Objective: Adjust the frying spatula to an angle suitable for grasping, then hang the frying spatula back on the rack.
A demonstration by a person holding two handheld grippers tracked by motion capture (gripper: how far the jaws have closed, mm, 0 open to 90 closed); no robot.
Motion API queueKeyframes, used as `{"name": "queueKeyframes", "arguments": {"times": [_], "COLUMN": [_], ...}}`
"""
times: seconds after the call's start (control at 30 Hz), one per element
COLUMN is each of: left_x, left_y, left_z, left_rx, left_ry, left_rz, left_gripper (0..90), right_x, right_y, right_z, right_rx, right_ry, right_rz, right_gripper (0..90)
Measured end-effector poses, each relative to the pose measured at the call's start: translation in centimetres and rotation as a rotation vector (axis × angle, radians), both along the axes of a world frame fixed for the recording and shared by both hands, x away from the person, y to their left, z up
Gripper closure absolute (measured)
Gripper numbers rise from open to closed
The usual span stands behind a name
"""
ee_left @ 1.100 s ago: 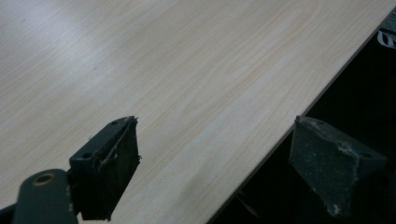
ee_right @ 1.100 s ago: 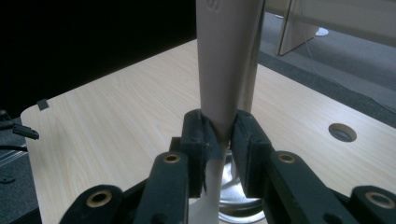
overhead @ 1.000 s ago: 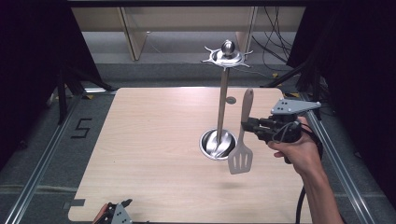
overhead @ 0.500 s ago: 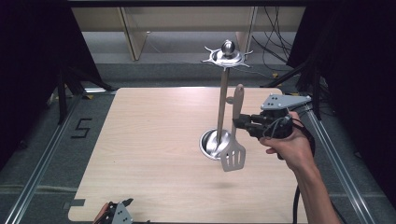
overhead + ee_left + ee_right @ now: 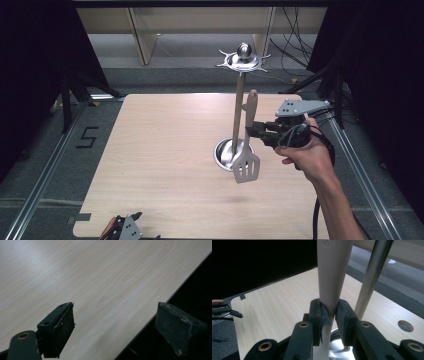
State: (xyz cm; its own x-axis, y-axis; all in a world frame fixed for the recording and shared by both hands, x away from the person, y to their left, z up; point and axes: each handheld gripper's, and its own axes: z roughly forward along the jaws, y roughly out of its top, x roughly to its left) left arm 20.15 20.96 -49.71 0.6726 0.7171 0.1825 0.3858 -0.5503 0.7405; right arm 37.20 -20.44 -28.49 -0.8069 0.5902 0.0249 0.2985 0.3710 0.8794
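Right tool [image 5: 256, 131] clamped on beige slotted plastic spatula [image 5: 246, 150], upright, just beside steel hook stand [image 5: 239, 100]. Raise handle hole toward a 12 o'clock hook; approach slow. Left tool [image 5: 112, 335] jaws apart.

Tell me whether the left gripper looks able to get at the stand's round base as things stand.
Probably yes. The left gripper sits open at the table's near edge, and bare wood lies between it and the base. The spatula hangs over the base's right side, so come from the left.

Beige spatula [image 5: 246, 150], silver stand [image 5: 238, 107], pale woodgrain table [image 5: 160, 150]
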Motion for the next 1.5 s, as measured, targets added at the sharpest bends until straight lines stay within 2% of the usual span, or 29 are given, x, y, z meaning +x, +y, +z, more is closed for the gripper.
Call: {"name": "queueKeyframes", "arguments": {"times": [0.03, 0.07, 0.13, 0.23, 0.27, 0.3, 0.33, 0.37, 0.43, 0.47, 0.5, 0.6, 0.63, 0.67, 0.7, 0.73, 0.77, 0.8, 0.93, 0.97, 1.0, 1.03, 1.17, 1.23, 1.33, 1.37, 1.4, 1.47, 1.5], "left_x": [-0.1, 0.1, 0.2, 0.1, 0.2, 0.2, 0.2, 0.3, 0.2, 0.3, 0.3, 0.2, -0.1, -0.2, 0.1, 0.0, -0.2, -0.3, -0.2, -0.2, -0.2, -0.3, -0.3, -0.3, -0.3, -0.3, -0.3, -0.3, -0.1], "left_y": [-0.1, -0.1, 0.1, -0.1, 0.0, -0.1, 0.0, -0.1, -0.2, -0.1, -0.2, -0.2, -0.2, -0.2, -0.1, -0.2, -0.3, -0.3, -0.1, -0.1, -0.1, -0.2, -0.2, -0.3, -0.3, -0.3, -0.3, -0.3, -0.3], "left_z": [0.0, 0.0, 0.3, 0.1, 0.2, 0.1, 0.3, 0.1, 0.0, 0.1, 0.1, 0.1, 0.2, 0.2, 0.4, 0.2, 0.1, 0.1, 0.2, 0.2, 0.2, 0.2, 0.1, 0.1, 0.1, 0.1, 0.1, 0.1, 0.1], "left_rx": [-0.022, -0.011, 0.017, -0.006, 0.014, 0.000, 0.012, 0.013, -0.008, 0.010, -0.003, 0.011, 0.015, -0.002, 0.017, -0.001, -0.007, -0.010, 0.008, 0.009, 0.005, -0.011, -0.010, -0.007, -0.001, 0.011, 0.003, 0.004, 0.006], "left_ry": [0.005, -0.030, -0.018, -0.025, -0.021, -0.030, -0.019, -0.032, -0.025, -0.023, -0.023, -0.033, -0.004, -0.002, -0.011, -0.021, -0.001, 0.000, -0.008, -0.010, -0.009, -0.004, -0.003, -0.007, -0.009, -0.012, -0.007, -0.016, -0.033], "left_rz": [0.000, -0.028, -0.057, -0.040, -0.049, -0.037, -0.048, -0.039, -0.035, -0.046, -0.037, -0.042, -0.026, -0.022, -0.073, -0.055, -0.025, -0.027, -0.031, -0.029, -0.027, -0.029, -0.031, -0.035, -0.035, -0.035, -0.040, -0.032, -0.066], "left_gripper": [14.9, 14.9, 14.9, 14.9, 14.9, 14.9, 14.9, 14.9, 14.9, 14.9, 14.9, 15.0, 14.9, 15.0, 14.9, 14.9, 15.0, 14.9, 14.9, 14.9, 15.0, 14.9, 14.9, 15.0, 14.9, 14.9, 14.9, 14.9, 14.9], "right_x": [0.0, -0.1, -0.2, -0.4, -0.4, -0.3, -0.4, -0.2, -0.2, -0.2, -0.2, 0.0, 0.0, 0.0, 0.0, -0.1, 0.0, 0.1, 0.3, 0.5, 0.5, 0.6, 0.8, 1.1, 1.3, 1.4, 1.5, 1.6, 1.7], "right_y": [0.0, 0.1, 0.2, 0.4, 0.5, 0.5, 0.7, 0.8, 0.9, 1.0, 1.1, 1.5, 1.7, 1.8, 1.9, 2.1, 2.1, 2.3, 2.5, 2.6, 2.7, 2.8, 3.2, 3.2, 3.3, 3.3, 3.2, 3.3, 3.3], "right_z": [0.0, 0.1, 0.2, 0.5, 0.5, 0.6, 0.6, 0.7, 0.9, 1.0, 1.1, 1.5, 1.7, 1.9, 2.0, 2.1, 2.3, 2.4, 2.7, 2.7, 2.8, 2.8, 3.0, 3.0, 3.1, 3.0, 3.2, 3.1, 3.1], "right_rx": [-0.003, 0.001, 0.004, 0.002, 0.004, -0.001, 0.008, 0.007, -0.004, -0.005, -0.004, -0.011, -0.015, -0.019, -0.017, -0.009, -0.019, -0.016, -0.015, -0.020, -0.018, -0.019, -0.027, -0.027, -0.027, -0.028, -0.033, -0.029, -0.033], "right_ry": [-0.007, 0.001, -0.004, -0.016, -0.009, -0.024, -0.020, -0.030, -0.009, -0.005, -0.008, -0.023, -0.016, -0.018, -0.012, -0.004, -0.010, -0.024, 0.014, -0.004, 0.013, -0.003, 0.018, 0.004, 0.017, -0.002, 0.026, 0.028, 0.022], "right_rz": [0.002, 0.000, 0.001, 0.007, 0.001, 0.003, -0.011, -0.008, 0.005, -0.001, -0.011, -0.006, -0.008, -0.006, -0.010, -0.017, -0.011, -0.019, -0.021, -0.009, -0.019, -0.021, -0.021, -0.024, -0.040, -0.044, -0.037, -0.040, -0.046], "right_gripper": [76.3, 76.3, 76.3, 76.3, 76.3, 76.3, 76.3, 76.3, 76.3, 76.3, 76.3, 76.3, 76.3, 76.3, 76.3, 76.3, 76.3, 76.3, 76.3, 76.3, 76.3, 76.3, 76.3, 76.3, 76.3, 76.3, 76.3, 76.3, 76.3]}}
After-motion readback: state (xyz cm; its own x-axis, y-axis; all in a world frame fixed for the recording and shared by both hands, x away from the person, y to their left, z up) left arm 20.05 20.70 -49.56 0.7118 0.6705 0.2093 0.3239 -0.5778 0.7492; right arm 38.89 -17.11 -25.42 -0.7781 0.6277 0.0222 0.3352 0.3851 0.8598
